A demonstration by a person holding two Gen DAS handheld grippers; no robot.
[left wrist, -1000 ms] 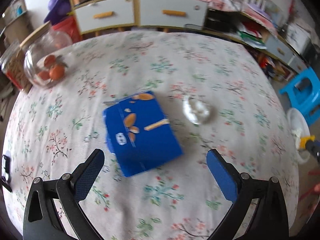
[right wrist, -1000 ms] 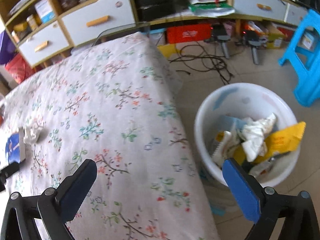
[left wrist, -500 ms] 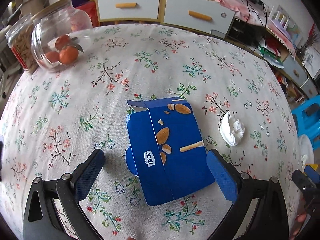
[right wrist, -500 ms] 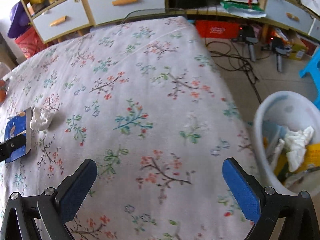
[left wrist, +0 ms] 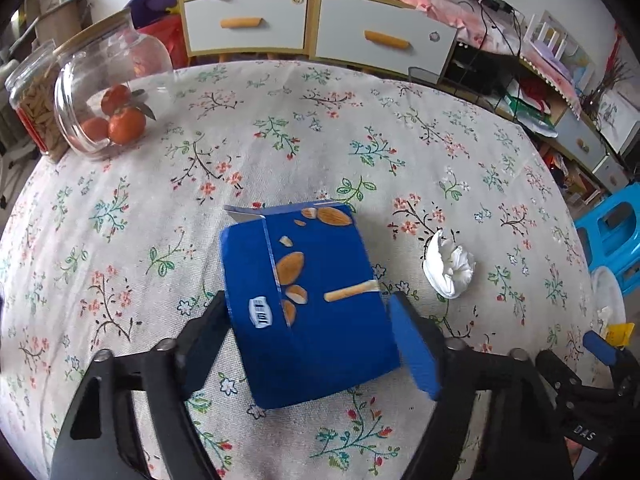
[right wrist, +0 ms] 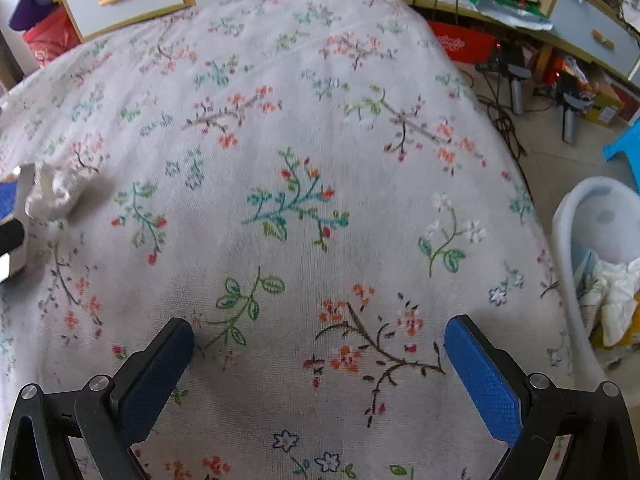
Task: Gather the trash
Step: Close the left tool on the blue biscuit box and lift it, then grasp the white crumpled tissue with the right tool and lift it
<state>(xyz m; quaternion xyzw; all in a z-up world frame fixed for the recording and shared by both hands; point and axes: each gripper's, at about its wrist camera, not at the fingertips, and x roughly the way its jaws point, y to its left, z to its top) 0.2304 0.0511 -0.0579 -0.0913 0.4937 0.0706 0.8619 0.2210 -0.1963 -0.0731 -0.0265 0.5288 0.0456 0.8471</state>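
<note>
Left tool (left wrist: 308, 344) closing astride the box (left wrist: 308, 304) at frame centre, pads not yet pressing; light, crushable card: grip side walls; right tool (right wrist: 320, 364) apart, empty.

Carton (left wrist: 308, 304) on worktop (left wrist: 280, 152), between fingers of left claw (left wrist: 308, 344); jaws closing on it. Crumpled tissue (left wrist: 448, 268) on worktop, right of carton, apart from it. Tipped jar (left wrist: 104, 92) with oranges at far left of worktop; second jar (left wrist: 30, 96) just left of it. Drawer cabinet (left wrist: 312, 24) behind worktop. Bin (right wrist: 600, 256) on floor, right of worktop. Right claw (right wrist: 320, 376) over worktop, nothing between fingers.
</note>
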